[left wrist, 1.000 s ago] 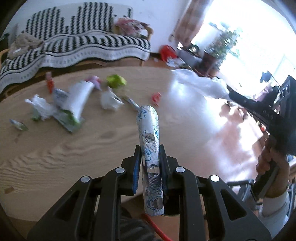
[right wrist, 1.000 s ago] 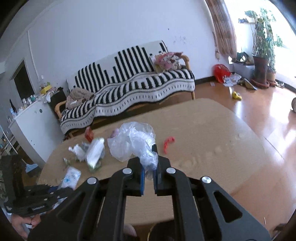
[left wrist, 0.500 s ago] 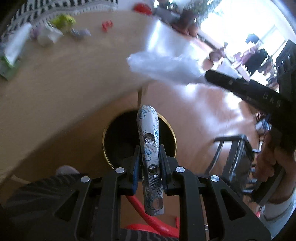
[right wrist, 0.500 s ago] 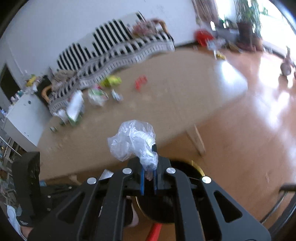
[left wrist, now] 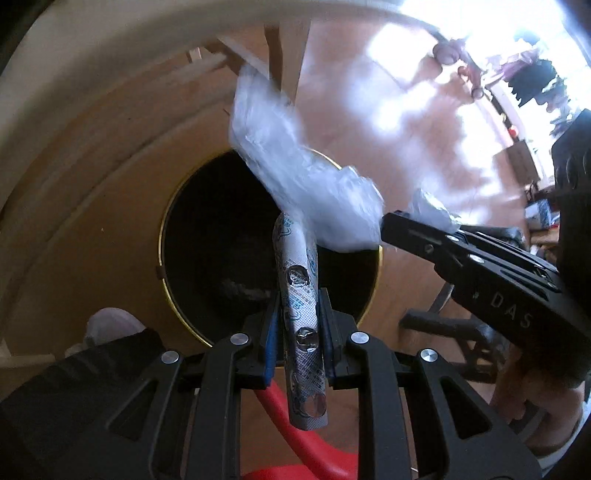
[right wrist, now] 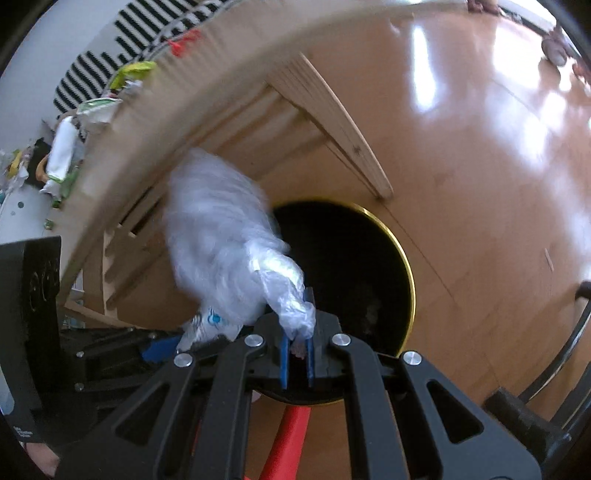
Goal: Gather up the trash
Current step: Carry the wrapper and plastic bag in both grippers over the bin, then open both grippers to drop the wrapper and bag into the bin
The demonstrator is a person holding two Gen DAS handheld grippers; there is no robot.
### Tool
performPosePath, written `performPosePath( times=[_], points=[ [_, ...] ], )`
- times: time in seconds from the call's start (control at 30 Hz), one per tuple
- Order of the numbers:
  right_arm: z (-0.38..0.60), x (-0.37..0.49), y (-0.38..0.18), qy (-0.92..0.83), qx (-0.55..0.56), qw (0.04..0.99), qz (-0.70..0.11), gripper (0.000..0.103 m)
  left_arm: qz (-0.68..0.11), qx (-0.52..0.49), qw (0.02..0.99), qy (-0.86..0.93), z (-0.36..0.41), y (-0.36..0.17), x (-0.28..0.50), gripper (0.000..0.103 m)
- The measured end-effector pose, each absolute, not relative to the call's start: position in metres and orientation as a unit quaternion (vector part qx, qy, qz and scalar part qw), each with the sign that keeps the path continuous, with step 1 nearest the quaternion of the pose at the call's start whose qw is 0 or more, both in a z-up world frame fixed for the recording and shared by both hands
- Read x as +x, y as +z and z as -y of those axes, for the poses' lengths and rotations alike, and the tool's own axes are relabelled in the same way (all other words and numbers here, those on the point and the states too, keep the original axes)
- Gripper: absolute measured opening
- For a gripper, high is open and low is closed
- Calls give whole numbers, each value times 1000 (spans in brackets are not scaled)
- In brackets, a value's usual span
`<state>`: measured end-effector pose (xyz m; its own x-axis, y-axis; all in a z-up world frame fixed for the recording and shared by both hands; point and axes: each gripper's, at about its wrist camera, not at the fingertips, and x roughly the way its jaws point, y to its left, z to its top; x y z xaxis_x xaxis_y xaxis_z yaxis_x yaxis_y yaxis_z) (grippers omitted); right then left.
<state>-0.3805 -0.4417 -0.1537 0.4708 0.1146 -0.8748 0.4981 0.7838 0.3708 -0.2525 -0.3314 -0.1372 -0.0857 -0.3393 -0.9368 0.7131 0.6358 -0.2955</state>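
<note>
Curved pale wooden table (right wrist: 207,85) spanned the upper left of the right wrist view, litter along its top edge. Round black bin with a thin gold rim (left wrist: 177,240) sat at centre frame on the wood floor. Crumpled clear plastic bag (right wrist: 221,236), blurred, hung left of centre above the bin, pinched in the closed right gripper (right wrist: 295,354). Silver blister pill strip (left wrist: 301,314) stood upright over the bin mouth, clamped in the left gripper (left wrist: 299,339).

We see a silver blister pack (left wrist: 300,295) printed blue, a clear whitish plastic bag (right wrist: 225,251), a black gold-rimmed bin (right wrist: 400,258), a black-and-white striped sofa cover (right wrist: 122,29).
</note>
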Motion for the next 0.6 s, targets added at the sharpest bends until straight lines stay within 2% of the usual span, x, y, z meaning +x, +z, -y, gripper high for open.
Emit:
performPosePath(
  times=[0.1,0.5,0.57,0.6],
  points=[
    [446,-381,-167,-125,315,793,-507,8,-637,155,644,-394,331,-153,-249,19],
    [457,-376,-179,-122,331,787,-506,8,-645,150,643,-385,332,-159,-246,19],
    [459,-378,-177,-117,341,787,-501,8,-644,153,643,-386,333,-156,-248,23],
    [461,-379,-176,-117,346,786,-498,8,-641,161,645,-384,335,-156,-249,28]
  ],
)
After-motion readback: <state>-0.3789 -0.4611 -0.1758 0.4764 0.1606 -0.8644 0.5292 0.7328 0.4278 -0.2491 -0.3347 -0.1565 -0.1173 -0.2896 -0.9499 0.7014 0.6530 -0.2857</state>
